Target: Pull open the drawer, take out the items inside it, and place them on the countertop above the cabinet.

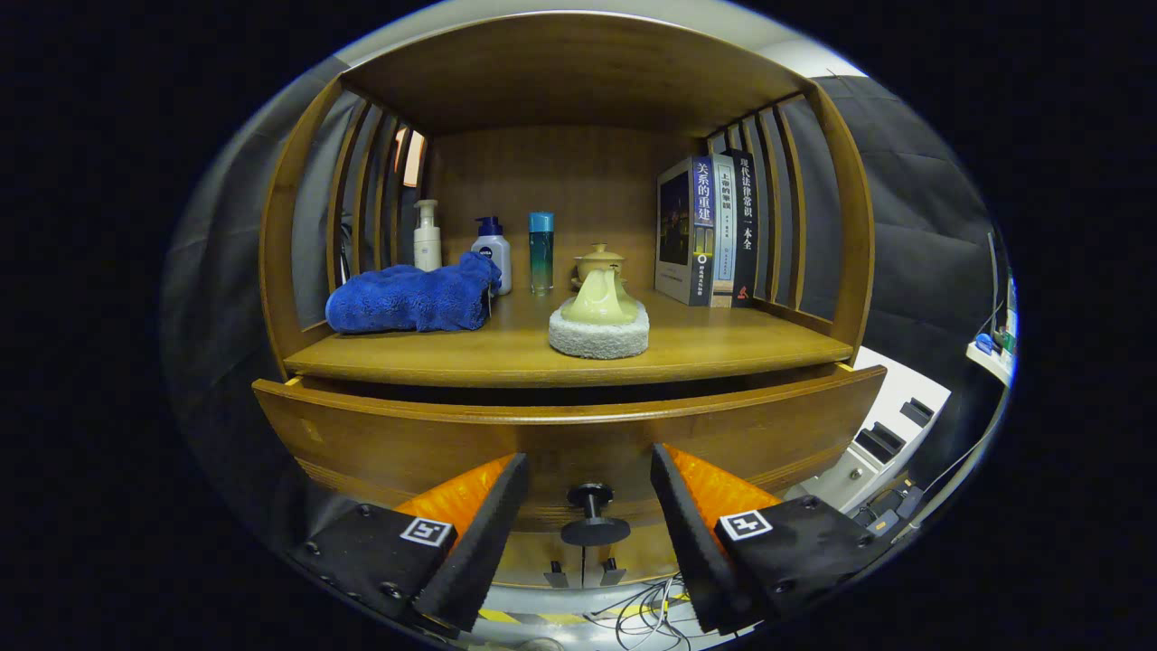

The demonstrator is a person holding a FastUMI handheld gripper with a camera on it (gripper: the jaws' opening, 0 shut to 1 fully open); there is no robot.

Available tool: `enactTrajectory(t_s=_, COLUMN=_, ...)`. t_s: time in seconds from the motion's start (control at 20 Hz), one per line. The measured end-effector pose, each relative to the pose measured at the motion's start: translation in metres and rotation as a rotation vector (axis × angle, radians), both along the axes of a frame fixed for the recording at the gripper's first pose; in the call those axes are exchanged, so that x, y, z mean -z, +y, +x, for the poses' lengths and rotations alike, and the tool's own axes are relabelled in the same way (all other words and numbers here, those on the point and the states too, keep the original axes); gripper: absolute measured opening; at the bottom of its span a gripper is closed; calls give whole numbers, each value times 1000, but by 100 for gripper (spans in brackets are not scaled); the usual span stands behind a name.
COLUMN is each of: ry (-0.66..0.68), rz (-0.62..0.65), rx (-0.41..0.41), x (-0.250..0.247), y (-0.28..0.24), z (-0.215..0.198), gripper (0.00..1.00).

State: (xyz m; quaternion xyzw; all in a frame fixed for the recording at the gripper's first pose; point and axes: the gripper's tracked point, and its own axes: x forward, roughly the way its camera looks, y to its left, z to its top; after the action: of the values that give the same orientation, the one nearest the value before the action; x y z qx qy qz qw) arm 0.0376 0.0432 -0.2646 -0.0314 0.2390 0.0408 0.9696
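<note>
A wooden cabinet stands ahead of me. Its drawer front [380,443] is pulled out a little, leaving a dark gap under the countertop [723,348]. The drawer's dark round knob [592,515] sits between my fingers, slightly ahead of the tips. My gripper [589,475] is open, with one fingertip on each side of the knob and neither touching it. On the countertop lie a blue towel [411,298] at the left and a grey scrubbing pad with a pale yellow handle [599,324] in the middle. The drawer's inside is hidden.
At the back of the shelf stand a white pump bottle [427,237], a white bottle with a blue cap [493,249], a teal bottle [540,251], a small lidded pot [598,262] and three books [714,231]. Cables [651,615] lie on the floor below.
</note>
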Motion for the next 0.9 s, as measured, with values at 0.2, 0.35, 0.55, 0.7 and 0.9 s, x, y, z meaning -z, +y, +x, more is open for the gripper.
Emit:
enactTrajectory(t_s=0.2, ry=1, rz=2, rx=2, x=4, y=2, z=15, gripper=92)
enactTrajectory(t_s=0.35, ry=1, rz=1, rx=4, x=3, y=2, z=20, gripper=92)
enactTrajectory(t_s=0.55, ry=-8, rz=0, rx=-4, x=5, y=3, z=28, gripper=92)
enactTrajectory(t_s=0.7, ry=-3, rz=-17, rx=-10, x=3, y=-4, z=27, gripper=92)
enactTrajectory(t_s=0.9, ry=-61, rz=43, rx=-10, x=-46, y=-17, z=27, gripper=97)
